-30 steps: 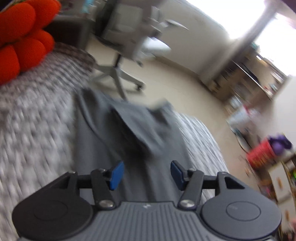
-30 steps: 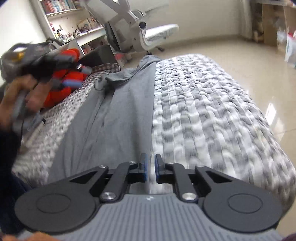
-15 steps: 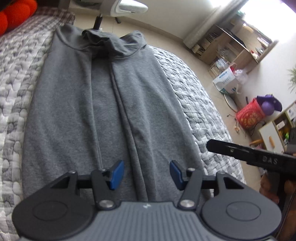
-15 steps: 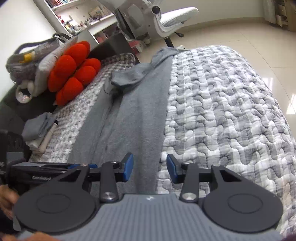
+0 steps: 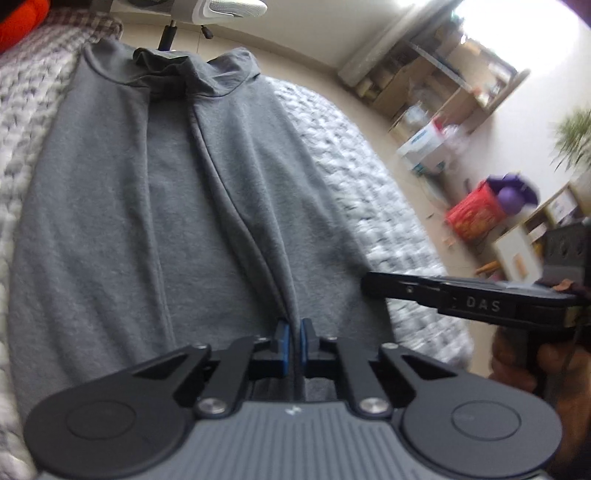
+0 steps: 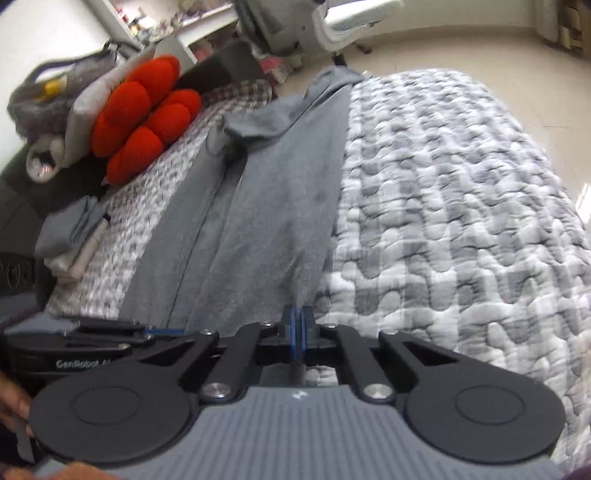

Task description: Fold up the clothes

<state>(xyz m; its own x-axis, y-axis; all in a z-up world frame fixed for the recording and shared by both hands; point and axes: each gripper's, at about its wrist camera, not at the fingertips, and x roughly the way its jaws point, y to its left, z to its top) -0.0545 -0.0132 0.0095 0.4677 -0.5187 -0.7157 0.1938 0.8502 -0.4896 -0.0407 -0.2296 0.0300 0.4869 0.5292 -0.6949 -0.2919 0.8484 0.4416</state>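
Left hand-held gripper [image 5: 294, 338] pinching grey garment [image 5: 155, 192], red cushion [image 6: 144, 114] right view only

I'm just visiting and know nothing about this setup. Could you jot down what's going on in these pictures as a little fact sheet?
Activity: folding clothes on a bed
Garment: grey garment spread lengthwise, sides folded inward
Surface: grey-and-white quilt
Left tool: shut on the garment's near hem, at the central fold
Right tool: shut on the garment's near right edge
Nearby: red cushion, folded clothes pile, office chair
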